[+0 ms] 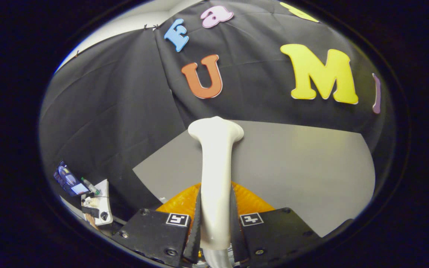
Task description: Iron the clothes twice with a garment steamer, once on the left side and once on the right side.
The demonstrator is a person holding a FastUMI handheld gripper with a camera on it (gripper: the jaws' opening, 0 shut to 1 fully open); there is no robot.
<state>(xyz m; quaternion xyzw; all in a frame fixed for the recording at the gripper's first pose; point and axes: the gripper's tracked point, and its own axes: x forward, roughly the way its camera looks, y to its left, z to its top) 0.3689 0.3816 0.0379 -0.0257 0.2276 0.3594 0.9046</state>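
Black cloth (125, 111) forms the booth's wall behind everything we see from the gripper view, hanging in loose folds and meeting a pale strip of ceiling or wall above it. Below the cloth we see a grey desk (292, 163), its far edge running along the foot of the cloth and its left edge slanting down toward us. Our gripper (215, 219) sits closest to the camera, and its two fingers (196, 223) are clamped on the handle of the white garment steamer (216, 163), one finger pressing each side of it. We see the steamer rise straight ahead from between the fingers, a slim neck widening into a flared head that reaches up to the desk's far edge as seen from here. Just beyond the fingers, under the steamer's neck, lies an orange garment (251, 201) with a ribbed or knitted look, spread on the near part of the desk; we cannot tell whether the steamer touches it. Off past the desk's left edge, lower down, we see a small white stand (102, 208) with odd bits on it, and beside it a lit screen (67, 180).
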